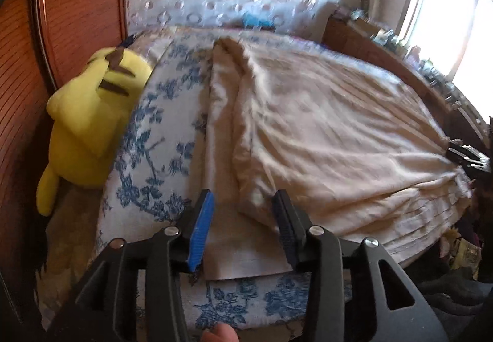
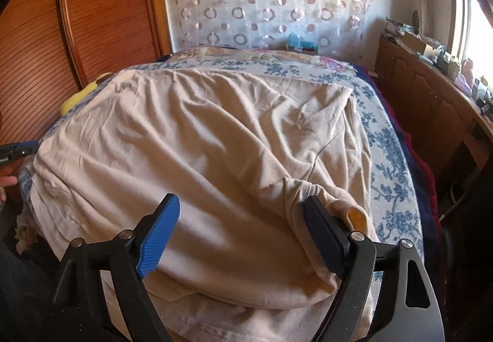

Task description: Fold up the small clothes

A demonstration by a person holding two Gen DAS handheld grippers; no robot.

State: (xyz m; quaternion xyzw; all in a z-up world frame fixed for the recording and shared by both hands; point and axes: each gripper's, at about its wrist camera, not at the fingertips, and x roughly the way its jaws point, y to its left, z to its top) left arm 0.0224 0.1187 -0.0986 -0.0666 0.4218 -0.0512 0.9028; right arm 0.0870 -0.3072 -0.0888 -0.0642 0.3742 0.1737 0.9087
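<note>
1. One beige garment (image 2: pixel 215 138), apparently a T-shirt, is spread over most of the bed with its blue-flowered bedspread (image 2: pixel 391 157); in the right wrist view its body is seen lying broad and creased, not yet reduced to a compact packet.
2. One lengthwise fold is judged to have been laid already: in the left wrist view a long doubled edge (image 1: pixel 228 114) is seen running away from the camera, with a flatter strip of the same cloth lying beside it towards the bedspread.
3. On the other side, a bunched sleeve or corner (image 2: pixel 332 203) is seen heaped against the dark finger of the right gripper (image 2: pixel 242 234), so that side is judged unfinished and in need of smoothing or turning in.
4. The right gripper is seen spread wide over the near hem; its blue pad (image 2: pixel 158 237) rests on or just above the cloth, its dark pad lies against the bunched part, and nothing is pinched.
5. The left gripper (image 1: pixel 243 225) is seen partly spread, with the folded corner lying between its fingers but not pressed by them; that view is blurred.
6. What is left is judged to be the larger share: the second side fold, then the crosswise folds.
7. A yellow plush toy (image 1: pixel 89 120) is seen beside the bed against the wooden louvred doors (image 1: pixel 71 18), well clear of the garment.
</note>
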